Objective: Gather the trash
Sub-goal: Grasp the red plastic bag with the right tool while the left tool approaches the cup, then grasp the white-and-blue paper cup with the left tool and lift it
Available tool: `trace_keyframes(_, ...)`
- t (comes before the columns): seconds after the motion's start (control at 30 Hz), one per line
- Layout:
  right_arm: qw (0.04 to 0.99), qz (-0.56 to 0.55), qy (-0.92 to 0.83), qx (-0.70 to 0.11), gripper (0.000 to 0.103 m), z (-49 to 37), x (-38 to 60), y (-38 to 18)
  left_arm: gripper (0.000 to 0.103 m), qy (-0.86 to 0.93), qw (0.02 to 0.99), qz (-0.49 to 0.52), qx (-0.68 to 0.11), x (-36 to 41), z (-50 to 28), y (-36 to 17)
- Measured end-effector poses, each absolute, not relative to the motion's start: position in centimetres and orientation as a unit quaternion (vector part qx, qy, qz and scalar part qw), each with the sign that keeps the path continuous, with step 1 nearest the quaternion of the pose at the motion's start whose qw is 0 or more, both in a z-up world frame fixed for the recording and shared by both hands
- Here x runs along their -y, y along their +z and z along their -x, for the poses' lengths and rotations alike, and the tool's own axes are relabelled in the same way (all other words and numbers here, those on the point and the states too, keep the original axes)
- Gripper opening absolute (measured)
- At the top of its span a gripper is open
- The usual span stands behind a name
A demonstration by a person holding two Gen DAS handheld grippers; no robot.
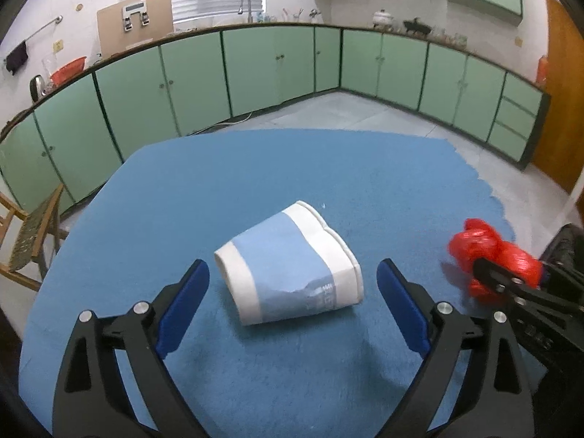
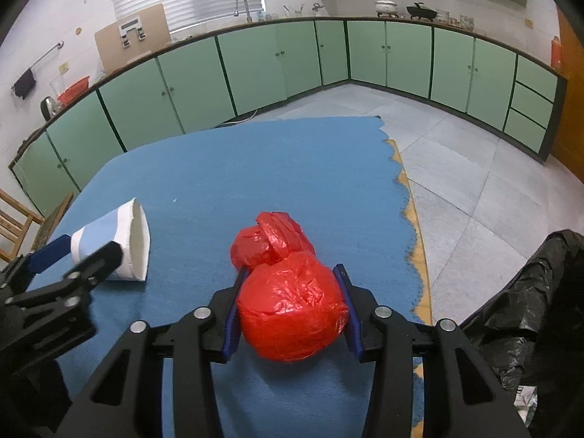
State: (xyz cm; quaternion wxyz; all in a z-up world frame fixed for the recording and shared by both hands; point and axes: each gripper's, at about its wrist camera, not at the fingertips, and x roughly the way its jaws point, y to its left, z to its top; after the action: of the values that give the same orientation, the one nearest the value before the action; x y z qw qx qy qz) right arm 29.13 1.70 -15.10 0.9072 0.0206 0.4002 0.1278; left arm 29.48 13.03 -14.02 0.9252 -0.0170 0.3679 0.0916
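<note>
Left wrist view: you are working over a surface point(image 1: 277, 168) covered with a blue mat, its right edge ragged, inside a kitchen with pale green cabinets point(image 1: 255, 65) running along two walls, a tap point(image 1: 245, 3) under a blinded window, and grey floor tiles point(image 2: 474, 182). A wooden chair point(image 1: 29, 233) is standing off the surface's left side.

Left claw point(image 1: 292, 284): you are holding it wide apart, its blue pads point(image 1: 184, 303) flanking a crushed paper cup point(image 1: 288, 266) without touching it. The cup, blue-banded with white rims, is lying on its side mid-surface, mouth pointing to the right.

Right claw point(image 2: 290, 299): you are squeezing it on a red plastic bag ball point(image 2: 288, 303), both pads pressing into the wrapped bundle's sides; whether the bundle is resting on the mat or lifted, I cannot tell. It is sitting near the surface's right edge, well right of the cup. A black trash bag point(image 2: 529, 310) is hanging just off that edge.

Writing: grey print on the cup's lower side is too blurred to read.
</note>
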Motion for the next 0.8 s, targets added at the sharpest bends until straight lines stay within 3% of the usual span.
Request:
trace_keyframes(0.37, 0.905, -0.015, 0.137, -0.403, 0.045, -29.2, -1.7, -15.4, 0.09, 0.103, 0.915, 0.012, -0.39, -12.9, -31.4, -15.1)
trace_keyframes(0.47, 0.904, -0.016, 0.136, -0.405, 0.045, -29.4, -1.7, -15.4, 0.079, 0.098, 0.915, 0.021, -0.391, -13.1, -31.4, -15.2)
trace_keyframes(0.8, 0.905, -0.013, 0.129, -0.406, 0.045, -29.5, -2.0, -15.4, 0.073, 0.063, 0.923, 0.034, -0.378, -13.6, -29.5, -14.6)
